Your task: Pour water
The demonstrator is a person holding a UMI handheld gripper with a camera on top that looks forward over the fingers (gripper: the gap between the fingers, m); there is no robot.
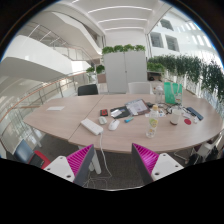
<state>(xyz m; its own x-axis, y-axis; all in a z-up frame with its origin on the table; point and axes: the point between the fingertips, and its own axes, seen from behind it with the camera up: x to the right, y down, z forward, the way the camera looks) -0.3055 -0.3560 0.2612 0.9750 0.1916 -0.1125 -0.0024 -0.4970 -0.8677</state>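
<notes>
My gripper (115, 163) hangs wide open and empty, the green pitcher (172, 94) well beyond the fingers, across the table (70, 125), off to the right.

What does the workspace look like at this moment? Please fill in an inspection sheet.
Surface: large oval wooden table, beyond the fingers.
Job's things: a clear cup-like vessel on the table ahead; teal pitcher-like container at the far side; contents cannot be told.
Clutter: keyboard, papers and small items mid-table.
Grippers: gripper open, pink pads apart, holding nothing, short of the table.
Cables: nothing seen.
Surroundings: chairs, white cabinet topped with plants, balconied atrium.
</notes>
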